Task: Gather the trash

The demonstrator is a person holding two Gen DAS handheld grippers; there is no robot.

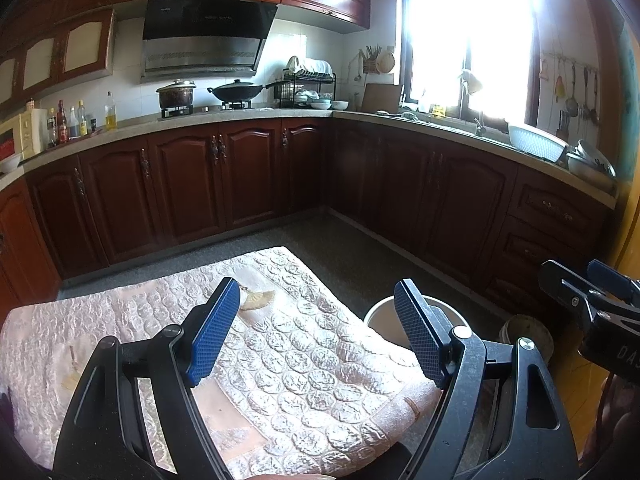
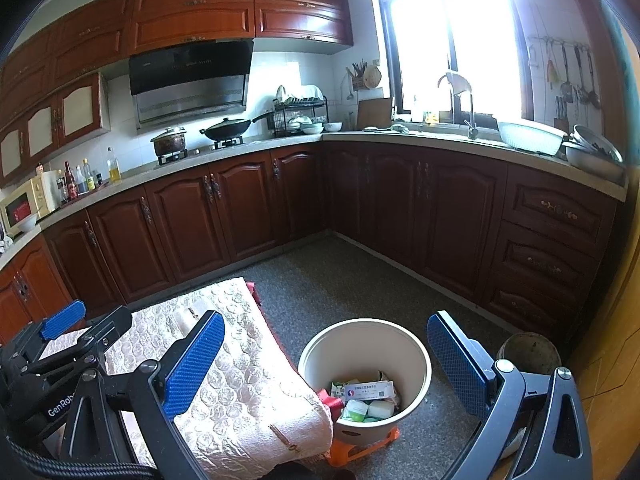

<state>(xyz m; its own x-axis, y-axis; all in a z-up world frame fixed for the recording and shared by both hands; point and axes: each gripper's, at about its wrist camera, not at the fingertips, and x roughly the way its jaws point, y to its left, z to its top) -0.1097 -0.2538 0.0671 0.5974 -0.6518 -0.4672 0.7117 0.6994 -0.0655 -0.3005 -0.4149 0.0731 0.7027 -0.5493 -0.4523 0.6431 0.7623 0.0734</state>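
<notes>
1. I'm working in a kitchen with dark red wooden cabinets, a stove with a pot and a wok, and a bright window over the sink. The low surface (image 1: 280, 360) in front of me is covered with a pale pink embossed cloth.

2. My left tool (image 1: 320, 332) hangs over that cloth with its blue pads spread wide and nothing between them.

3. My right tool (image 2: 326, 364) is likewise wide open and empty. It hovers above the white trash bucket (image 2: 420, 356), which stands on the floor just beside the cloth's right edge.

4. The bucket already holds trash (image 2: 366, 398): a printed white carton, green-and-white packets and crumpled wrappers lie at its bottom.

5. One scrap (image 1: 256, 300) is left on the cloth. It looks like a flat, yellowish, fan-shaped piece, lying just ahead of my left tool's left finger, towards the far end of the cloth. What it is made of I cannot tell.

6. A few brownish marks show nearer to me on the cloth; I can't say whether they are trash or stains.

7. I judge the task to be well along, between drops, with the scrap the next pick.

8. The next move calls for sending the left tool forward and a little left, lowering it until the fingers straddle the scrap, then closing. The piece lies flat, so the fingers risk pinching the cloth with it.

9. After that it goes right, over the bucket's rim.
</notes>
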